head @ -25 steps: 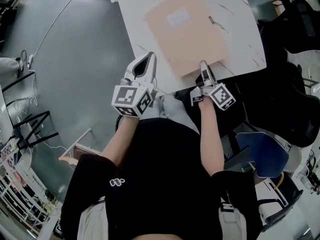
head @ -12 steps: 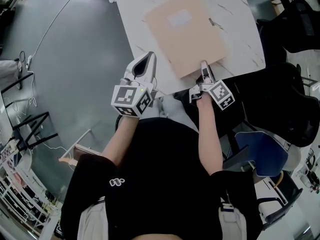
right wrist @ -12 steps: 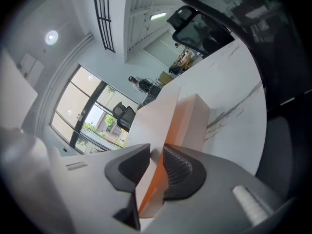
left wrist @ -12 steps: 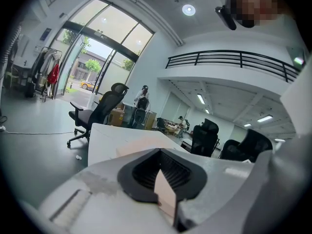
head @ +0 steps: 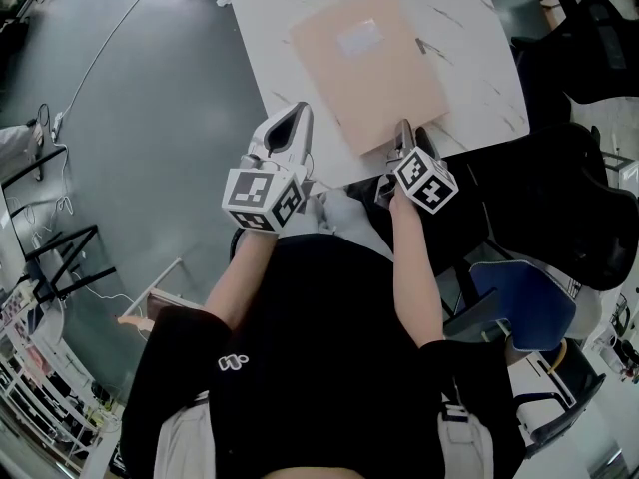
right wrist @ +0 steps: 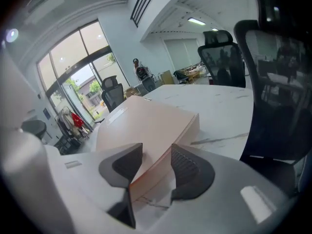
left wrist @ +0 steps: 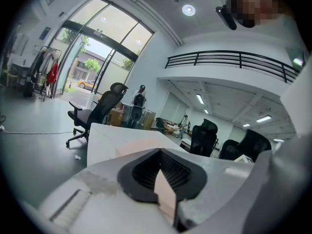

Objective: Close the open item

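A flat beige folder (head: 369,63) lies with its cover down on the white marble table (head: 479,78); a pale label sits on top. My right gripper (head: 403,138) is at the folder's near edge. In the right gripper view the folder (right wrist: 146,126) runs between the jaws of the right gripper (right wrist: 156,167), which have just been opening and now stand apart, open around that edge. My left gripper (head: 290,128) hangs off the table's near left side, shut and empty. In the left gripper view the left gripper (left wrist: 161,179) points level at the table (left wrist: 102,140) and the folder (left wrist: 141,147).
A small dark clip (head: 424,43) lies on the table right of the folder. Black office chairs (head: 599,38) stand at the right, one with a blue seat (head: 519,302) nearer me. More chairs (right wrist: 222,57) are behind the table. Grey floor with a cable is at the left.
The right gripper has rolled, so its marker cube now faces up, and it has sunk slightly at the folder's edge. Its jaws have opened. The left gripper has not moved.
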`<act>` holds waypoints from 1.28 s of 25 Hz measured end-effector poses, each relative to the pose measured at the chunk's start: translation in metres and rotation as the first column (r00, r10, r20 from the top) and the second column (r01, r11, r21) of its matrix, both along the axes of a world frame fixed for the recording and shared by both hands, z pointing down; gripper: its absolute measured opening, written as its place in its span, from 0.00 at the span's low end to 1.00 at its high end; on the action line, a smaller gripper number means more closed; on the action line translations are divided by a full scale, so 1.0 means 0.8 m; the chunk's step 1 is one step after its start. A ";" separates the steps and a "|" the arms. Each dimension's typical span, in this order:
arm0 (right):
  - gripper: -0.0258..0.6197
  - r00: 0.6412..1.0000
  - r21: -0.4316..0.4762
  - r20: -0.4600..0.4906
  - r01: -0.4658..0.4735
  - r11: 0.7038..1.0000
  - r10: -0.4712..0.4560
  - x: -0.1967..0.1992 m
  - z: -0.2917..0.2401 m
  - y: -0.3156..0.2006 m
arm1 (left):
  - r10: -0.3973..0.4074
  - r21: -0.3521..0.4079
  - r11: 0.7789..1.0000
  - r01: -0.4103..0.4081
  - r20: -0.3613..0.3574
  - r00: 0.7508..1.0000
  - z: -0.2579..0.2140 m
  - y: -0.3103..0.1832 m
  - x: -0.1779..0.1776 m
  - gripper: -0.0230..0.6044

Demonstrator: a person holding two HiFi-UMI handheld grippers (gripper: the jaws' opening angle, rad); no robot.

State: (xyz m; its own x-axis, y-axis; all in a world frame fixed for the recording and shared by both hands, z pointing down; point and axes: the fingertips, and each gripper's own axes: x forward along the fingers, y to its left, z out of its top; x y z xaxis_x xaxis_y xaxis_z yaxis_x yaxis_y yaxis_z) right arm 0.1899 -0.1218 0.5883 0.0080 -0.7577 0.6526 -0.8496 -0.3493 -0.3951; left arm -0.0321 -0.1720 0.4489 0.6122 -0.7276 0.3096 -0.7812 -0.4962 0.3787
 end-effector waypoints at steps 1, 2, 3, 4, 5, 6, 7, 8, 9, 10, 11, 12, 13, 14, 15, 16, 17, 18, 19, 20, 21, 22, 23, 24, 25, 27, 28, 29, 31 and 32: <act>0.34 0.999 -0.015 -0.032 0.010 1.000 -0.011 0.001 0.002 0.001 | 0.000 0.000 1.000 0.000 -0.001 1.000 0.000 0.000 0.000 0.03; 0.35 0.998 -0.028 -0.059 0.019 0.999 -0.021 0.002 0.003 0.002 | 0.000 0.000 1.000 0.000 -0.001 1.000 0.000 0.001 0.000 0.03; 0.35 0.996 -0.038 -0.085 0.029 0.999 -0.032 0.002 0.004 0.003 | 0.001 0.000 1.000 -0.001 -0.001 1.000 0.000 0.002 0.000 0.03; 0.35 0.992 -0.046 -0.119 0.045 0.998 -0.050 0.002 0.004 0.002 | 0.001 0.000 1.000 -0.001 -0.001 1.000 0.000 0.003 -0.001 0.03; 0.35 0.984 -0.053 -0.163 0.068 0.996 -0.075 0.001 0.002 0.001 | 0.001 -0.001 1.000 -0.001 -0.001 1.000 0.000 0.004 -0.001 0.03; 0.35 0.970 -0.063 -0.217 0.096 0.993 -0.108 0.000 0.000 -0.002 | 0.001 -0.001 1.000 -0.001 -0.002 1.000 0.001 0.004 -0.002 0.03; 0.35 0.951 -0.076 -0.275 0.127 0.989 -0.143 -0.001 -0.003 -0.005 | 0.001 -0.002 1.000 -0.001 -0.002 1.000 0.001 0.005 -0.002 0.03; 0.35 0.926 -0.093 -0.333 0.158 0.983 -0.180 -0.001 -0.005 -0.007 | 0.000 -0.002 1.000 0.000 -0.002 1.000 0.001 0.005 -0.002 0.03; 0.35 0.896 -0.110 -0.388 0.189 0.976 -0.217 -0.002 -0.007 -0.010 | 0.000 -0.003 1.000 0.000 -0.002 1.000 0.001 0.006 -0.002 0.03; 0.34 0.863 -0.125 -0.438 0.220 0.968 -0.253 -0.004 -0.009 -0.013 | 0.000 -0.003 1.000 0.000 -0.002 1.000 0.001 0.007 -0.002 0.03; 0.33 0.832 -0.138 -0.477 0.248 0.959 -0.284 -0.006 -0.012 -0.017 | 0.000 -0.004 1.000 0.000 -0.003 1.000 0.001 0.008 -0.002 0.03; 0.33 0.807 -0.148 -0.503 0.273 0.951 -0.310 -0.009 -0.017 -0.020 | -0.001 -0.004 1.000 0.001 -0.003 1.000 0.002 0.009 -0.003 0.03; 0.32 0.791 -0.154 -0.517 0.291 0.944 -0.328 -0.012 -0.020 -0.022 | -0.002 -0.005 1.000 0.002 -0.004 1.000 0.002 0.009 -0.004 0.03; 0.31 0.784 -0.157 -0.522 0.299 0.941 -0.336 -0.014 -0.023 -0.024 | -0.003 -0.005 1.000 0.003 -0.004 1.000 0.002 0.009 -0.004 0.03; 0.31 0.782 -0.156 -0.522 0.303 0.940 -0.339 -0.015 -0.025 -0.024 | -0.004 -0.006 1.000 0.004 -0.005 1.000 0.003 0.008 -0.005 0.03; 0.31 0.783 -0.151 -0.521 0.307 0.940 -0.340 -0.016 -0.029 -0.026 | -0.005 -0.007 1.000 0.005 -0.005 1.000 0.003 0.008 -0.006 0.03; 0.31 0.786 -0.142 -0.517 0.312 0.939 -0.339 -0.017 -0.033 -0.028 | -0.006 -0.008 1.000 0.006 -0.006 1.000 0.003 0.008 -0.006 0.03; 0.30 0.789 -0.130 -0.513 0.318 0.939 -0.338 -0.019 -0.037 -0.030 | -0.008 -0.009 1.000 0.008 -0.007 1.000 0.004 0.008 -0.006 0.03; 0.28 0.791 -0.119 -0.510 0.324 0.938 -0.338 -0.020 -0.042 -0.033 | -0.009 -0.009 1.000 0.009 -0.008 1.000 0.004 0.008 -0.007 0.03; 0.28 0.790 -0.110 -0.511 0.331 0.937 -0.339 -0.022 -0.048 -0.037 | -0.009 -0.010 1.000 0.009 -0.009 1.000 0.004 0.008 -0.006 0.03; 0.26 0.786 -0.103 -0.514 0.341 0.934 -0.344 -0.023 -0.053 -0.042 | -0.010 -0.010 1.000 0.010 -0.010 1.000 0.004 0.008 -0.006 0.03; 0.22 0.778 -0.102 -0.519 0.353 0.930 -0.353 -0.024 -0.058 -0.048 | -0.010 -0.011 1.000 0.010 -0.011 1.000 0.004 0.007 -0.006 0.03; 0.20 0.766 -0.107 -0.528 0.369 0.923 -0.367 -0.025 -0.062 -0.055 | -0.010 -0.012 1.000 0.010 -0.012 1.000 0.005 0.007 -0.006 0.03; 0.18 0.749 -0.119 -0.539 0.386 0.915 -0.386 -0.025 -0.066 -0.063 | -0.011 -0.012 1.000 0.010 -0.012 1.000 0.005 0.007 -0.006 0.03; 0.16 0.729 -0.134 -0.551 0.402 0.906 -0.405 -0.025 -0.070 -0.072 | -0.011 -0.012 1.000 0.011 -0.012 1.000 0.004 0.006 -0.006 0.03; 0.12 0.689 -0.168 -0.575 0.428 0.888 -0.441 -0.023 -0.077 -0.090 | -0.014 -0.013 1.000 0.014 -0.013 1.000 0.004 0.005 -0.006 0.03; 0.11 0.672 -0.182 -0.584 0.439 0.880 -0.456 -0.022 -0.080 -0.099 | -0.017 -0.014 1.000 0.017 -0.013 1.000 0.004 0.004 -0.006 0.03; 0.10 0.658 -0.192 -0.590 0.449 0.873 -0.468 -0.021 -0.082 -0.109 | -0.020 -0.016 1.000 0.020 -0.013 1.000 0.005 0.003 -0.007 0.03; 0.10 0.638 -0.201 -0.597 0.467 0.861 -0.485 -0.021 -0.086 -0.129 | -0.027 -0.018 0.999 0.026 -0.013 1.000 0.007 0.001 -0.009 0.03; 0.10 0.631 -0.203 -0.599 0.476 0.856 -0.493 -0.021 -0.088 -0.138 | -0.030 -0.019 0.999 0.030 -0.013 0.999 0.007 0.000 -0.010 0.03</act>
